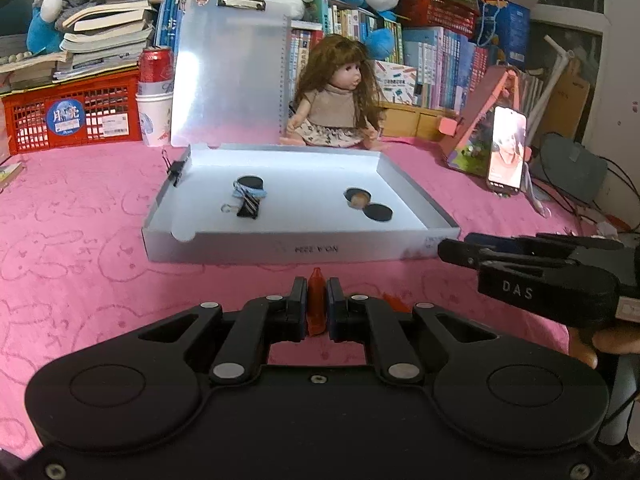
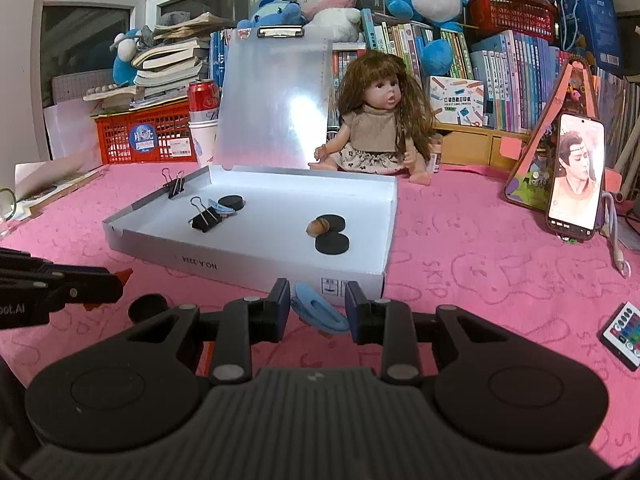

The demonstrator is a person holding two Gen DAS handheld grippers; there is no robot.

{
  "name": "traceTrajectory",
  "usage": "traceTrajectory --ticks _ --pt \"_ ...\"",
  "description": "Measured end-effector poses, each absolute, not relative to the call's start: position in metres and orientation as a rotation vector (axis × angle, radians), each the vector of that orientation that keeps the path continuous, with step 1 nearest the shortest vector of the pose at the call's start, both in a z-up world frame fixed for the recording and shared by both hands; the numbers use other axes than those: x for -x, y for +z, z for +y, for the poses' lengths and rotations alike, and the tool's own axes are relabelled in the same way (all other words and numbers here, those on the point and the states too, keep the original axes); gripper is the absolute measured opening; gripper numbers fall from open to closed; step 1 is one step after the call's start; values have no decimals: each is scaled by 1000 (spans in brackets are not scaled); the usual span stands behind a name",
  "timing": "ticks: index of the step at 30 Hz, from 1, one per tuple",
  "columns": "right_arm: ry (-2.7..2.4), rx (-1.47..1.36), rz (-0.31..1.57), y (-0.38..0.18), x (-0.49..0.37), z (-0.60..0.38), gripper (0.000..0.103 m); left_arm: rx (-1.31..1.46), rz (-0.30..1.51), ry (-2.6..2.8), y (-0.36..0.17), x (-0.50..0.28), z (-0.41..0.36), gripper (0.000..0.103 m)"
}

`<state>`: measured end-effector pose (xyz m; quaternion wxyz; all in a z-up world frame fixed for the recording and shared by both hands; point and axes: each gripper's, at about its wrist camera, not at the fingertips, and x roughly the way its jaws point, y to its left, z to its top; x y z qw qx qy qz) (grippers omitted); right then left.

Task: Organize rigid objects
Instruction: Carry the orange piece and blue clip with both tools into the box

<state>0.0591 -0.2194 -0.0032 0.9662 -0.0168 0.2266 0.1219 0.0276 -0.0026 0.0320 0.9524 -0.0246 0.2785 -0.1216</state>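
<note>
Nearest the left wrist camera, the left gripper [image 1: 317, 304] is clamped on a small orange clip [image 1: 316, 300], a translucent hard-plastic piece that stands upright between the pads with its pointed tip poking above them. It is held just short of the near wall of the white box [image 1: 280, 248]. To finish this step well, I judge the clip should be lifted above that wall before moving forward, then let go low over a bare patch of the box floor so the slick plastic does not bounce or skid into the pieces already there.

The right gripper [image 2: 318, 306] stands with its jaws apart around a blue clip [image 2: 320, 312], a smooth curved plastic shape lying on the pink cloth of the desk [image 2: 480, 264]; I cannot tell whether the pads touch it. Closing squarely across its narrow width looks safer than pinching its rounded ends. A black disc [image 2: 147, 307] lies on the cloth beside the left gripper.

Farther off, the shallow cardboard box holds matte black discs, a black metal binder clip [image 2: 205, 218] with wire handles, another blue clip and a glossy brown acorn-like nut [image 2: 318, 227]. Behind it sits a long-haired doll [image 2: 380, 128].
</note>
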Motion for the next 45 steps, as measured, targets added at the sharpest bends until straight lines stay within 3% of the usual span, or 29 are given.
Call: traceTrajectory --ticks 28,45 --pt "227 -39 469 28 -116 -215 34 110 527 -159 54 -108 12 10" --pt "204 -96 583 13 -164 -215 34 120 602 -98 43 -168 12 10"
